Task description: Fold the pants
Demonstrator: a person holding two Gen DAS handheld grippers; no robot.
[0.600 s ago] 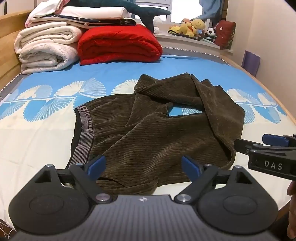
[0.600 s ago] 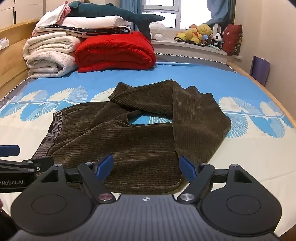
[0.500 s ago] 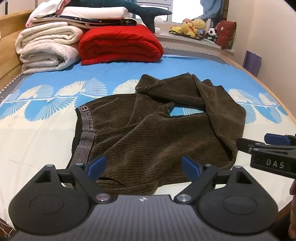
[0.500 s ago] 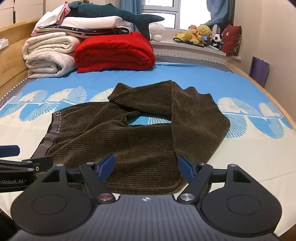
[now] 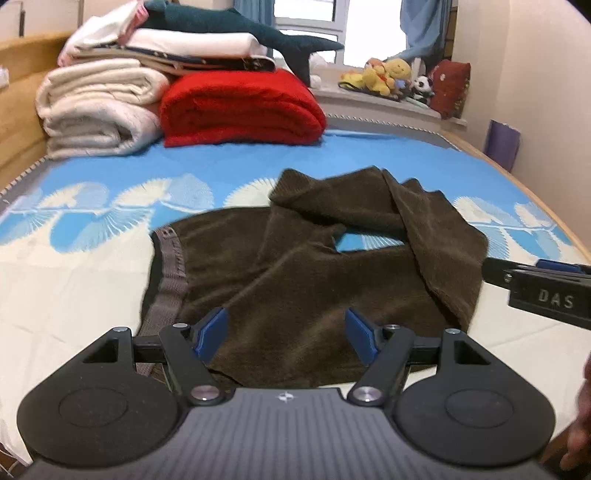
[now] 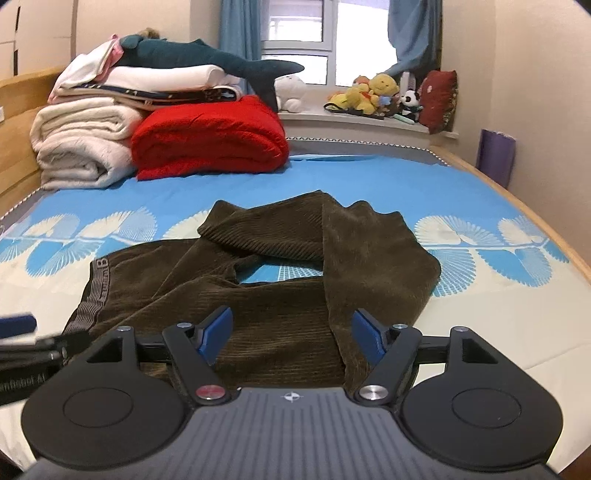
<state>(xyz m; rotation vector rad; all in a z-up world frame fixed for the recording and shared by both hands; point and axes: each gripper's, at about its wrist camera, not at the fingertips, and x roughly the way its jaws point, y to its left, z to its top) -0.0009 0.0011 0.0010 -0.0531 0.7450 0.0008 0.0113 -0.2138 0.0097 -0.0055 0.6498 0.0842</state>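
Dark brown corduroy pants (image 5: 303, 266) lie crumpled on the bed, their grey waistband (image 5: 168, 266) to the left and the legs bent back over each other on the right. My left gripper (image 5: 286, 334) hovers open over the near hem, nothing between its blue pads. In the right wrist view the same pants (image 6: 280, 280) lie ahead, waistband (image 6: 98, 284) at left. My right gripper (image 6: 291, 334) is open above the near edge, empty. Each gripper shows at the edge of the other's view: the right gripper (image 5: 535, 291), the left gripper (image 6: 22, 339).
The bed sheet (image 5: 74, 295) is blue and cream with a fan pattern. Folded white quilts (image 5: 99, 110) and a red blanket (image 5: 240, 107) are stacked at the far left, a plush shark (image 5: 236, 29) on top. Soft toys (image 6: 373, 92) line the window sill. A wall stands to the right.
Both grippers have moved forward and a little lower toward the pants, which now look larger. The jaws have stayed open and the pants have not moved.
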